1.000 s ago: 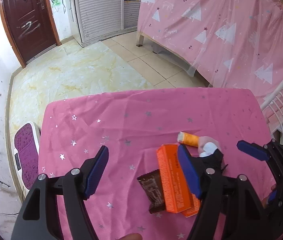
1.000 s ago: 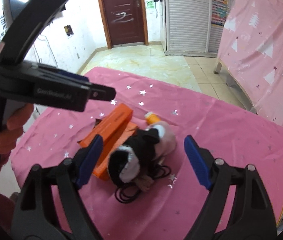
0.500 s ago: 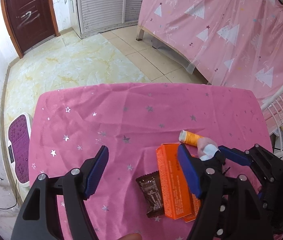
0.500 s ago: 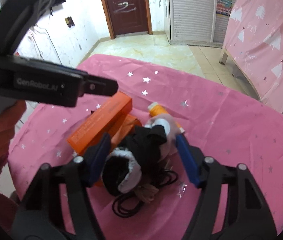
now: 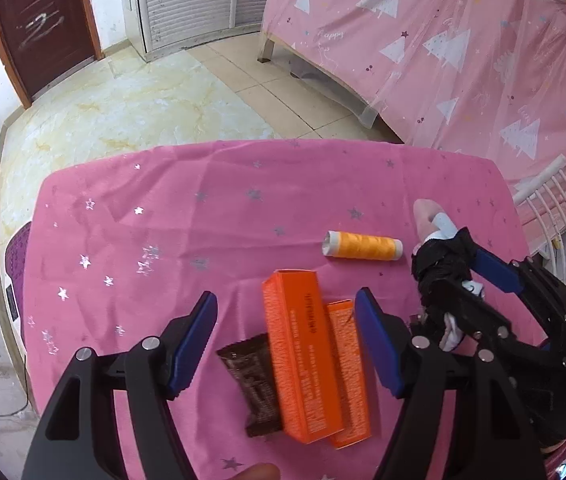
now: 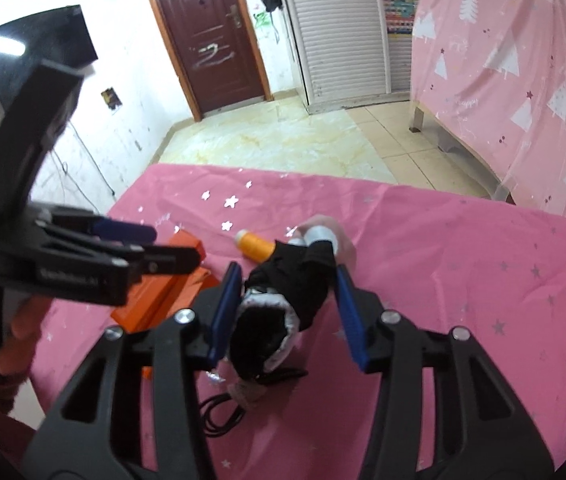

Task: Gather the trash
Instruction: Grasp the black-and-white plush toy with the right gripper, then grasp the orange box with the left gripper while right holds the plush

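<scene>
Pink cloth with silver stars covers the table, with marbled floor tiles, a dark red door and a pink tree-print curtain behind. Compared with a second ago, the right gripper has pushed forward and narrowed from a wide spread until its blue pads sit against both sides of the black-and-white bundle, which has come up off the pile; the orange thread spool, earlier tucked against the bundle, now lies bare on the cloth. A black cord trails on the cloth under the bundle. The bundle looks like rolled fabric with a pale plastic piece at its far end, though the view is too blurred to be sure.

The left gripper hovers with jaws spread wide and holding nothing; between and just below its pads lie the tall orange box, a second orange box touching its right side, and a dark brown wrapper against its left side. Small print runs along the orange boxes but cannot be read. White lettering on the left gripper's body in the right wrist view is too blurred to read.
</scene>
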Tool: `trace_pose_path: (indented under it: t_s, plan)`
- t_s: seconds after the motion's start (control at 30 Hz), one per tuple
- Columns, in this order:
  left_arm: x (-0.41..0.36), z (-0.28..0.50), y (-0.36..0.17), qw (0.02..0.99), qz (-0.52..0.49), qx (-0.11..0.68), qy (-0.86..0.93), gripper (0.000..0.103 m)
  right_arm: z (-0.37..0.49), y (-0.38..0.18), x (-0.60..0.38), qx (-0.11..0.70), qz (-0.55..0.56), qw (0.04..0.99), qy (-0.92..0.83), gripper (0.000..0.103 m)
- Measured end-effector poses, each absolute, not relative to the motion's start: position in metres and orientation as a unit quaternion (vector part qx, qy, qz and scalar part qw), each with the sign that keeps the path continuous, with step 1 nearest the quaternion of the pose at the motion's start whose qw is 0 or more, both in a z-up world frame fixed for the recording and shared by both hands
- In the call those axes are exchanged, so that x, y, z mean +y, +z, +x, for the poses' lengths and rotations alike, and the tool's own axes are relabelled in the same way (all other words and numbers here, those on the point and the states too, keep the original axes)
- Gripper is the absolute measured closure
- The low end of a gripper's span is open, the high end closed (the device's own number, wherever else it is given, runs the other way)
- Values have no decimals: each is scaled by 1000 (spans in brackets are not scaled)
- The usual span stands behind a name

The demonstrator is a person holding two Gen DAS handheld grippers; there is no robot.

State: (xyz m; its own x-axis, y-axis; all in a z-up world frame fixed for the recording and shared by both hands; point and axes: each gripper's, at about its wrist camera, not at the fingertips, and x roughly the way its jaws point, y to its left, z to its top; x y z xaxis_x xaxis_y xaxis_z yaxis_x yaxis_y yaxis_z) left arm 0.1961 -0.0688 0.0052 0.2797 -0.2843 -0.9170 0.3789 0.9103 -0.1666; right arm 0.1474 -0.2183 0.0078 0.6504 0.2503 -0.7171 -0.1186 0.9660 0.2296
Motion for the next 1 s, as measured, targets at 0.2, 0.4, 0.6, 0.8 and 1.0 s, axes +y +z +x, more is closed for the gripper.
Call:
trace_pose_path:
  t_s: [0.2, 0.4, 0.6, 0.8, 1.0]
  plan:
    - [-75, 199, -3, 801, 30, 569, -182, 42, 143, 10, -229, 395, 93, 909, 93, 58]
    - [-73, 200, -5, 806, 21, 567, -167, 47, 143, 9, -231, 399, 94, 907, 95, 58]
    - [-64, 198, -6, 801, 1, 574, -170, 49, 152, 10, -216, 416, 75, 900, 109, 57]
    - [-40, 202, -12, 791, -33, 584, -178, 49, 169, 0, -201, 444, 63, 887, 113, 41]
    - [-26, 205, -14, 791, -47, 584, -178, 49, 174, -8, -198, 450, 80, 882, 117, 49]
